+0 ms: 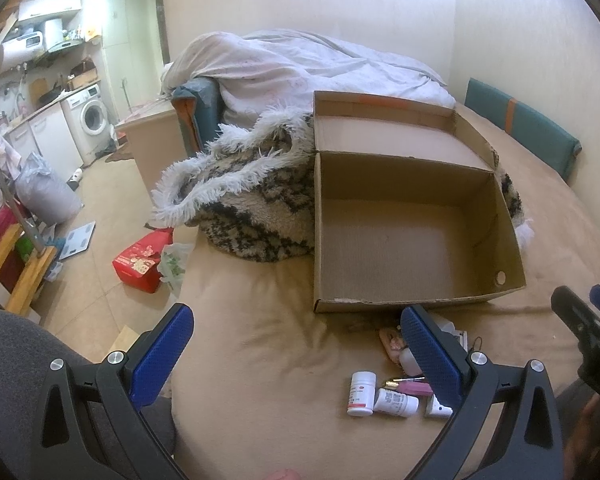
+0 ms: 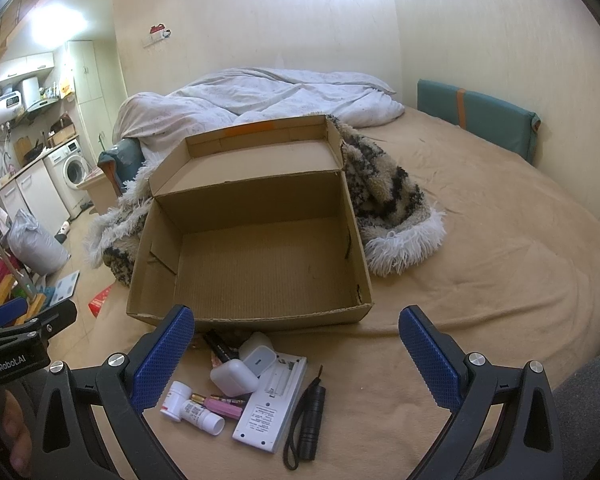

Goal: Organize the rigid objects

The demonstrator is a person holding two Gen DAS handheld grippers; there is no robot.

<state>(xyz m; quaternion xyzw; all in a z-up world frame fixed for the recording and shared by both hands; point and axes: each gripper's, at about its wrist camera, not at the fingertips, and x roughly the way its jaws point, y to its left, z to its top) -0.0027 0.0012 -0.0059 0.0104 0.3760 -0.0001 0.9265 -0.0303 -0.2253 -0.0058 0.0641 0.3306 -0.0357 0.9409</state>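
A cardboard box is set on the bed ahead of the right gripper, its lid folded back behind it. A shaggy blanket is heaped behind and to the right of the box, with a quilt further back. Between the box and the right gripper's fingers a cluster is laid: two small bottles at the left, a remote in the middle, a flashlight to its right, and a small case resting on the remote. The left gripper is held left of the cluster.
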